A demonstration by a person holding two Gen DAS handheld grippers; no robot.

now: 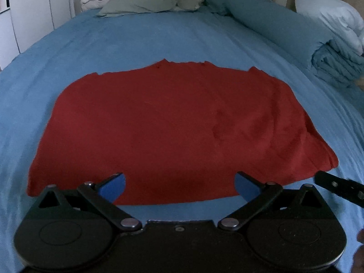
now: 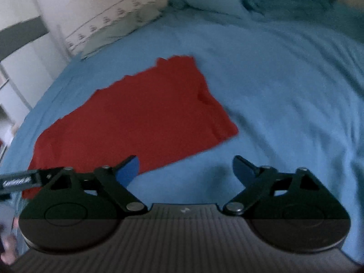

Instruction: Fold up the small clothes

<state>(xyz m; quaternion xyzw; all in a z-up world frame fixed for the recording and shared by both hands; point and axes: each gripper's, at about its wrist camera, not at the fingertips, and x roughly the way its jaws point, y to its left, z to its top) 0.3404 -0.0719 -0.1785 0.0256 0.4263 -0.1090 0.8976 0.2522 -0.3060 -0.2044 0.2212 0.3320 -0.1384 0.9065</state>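
Beside the red cloth's (image 2: 141, 116) right edge, bare blue bedsheet (image 2: 284, 104) spreads wide

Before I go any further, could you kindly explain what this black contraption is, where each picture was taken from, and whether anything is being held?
There is no robot here: a person carries a two-finger gripper in each hand, with a camera looking along its fingers. One picture comes from the left gripper, the other from the right gripper. Both look at a bed with a blue sheet, where a red garment lies spread flat. Pillows and a rolled duvet sit at the far end. Both grippers are open and hold nothing; the right one is over bare sheet beside the garment.
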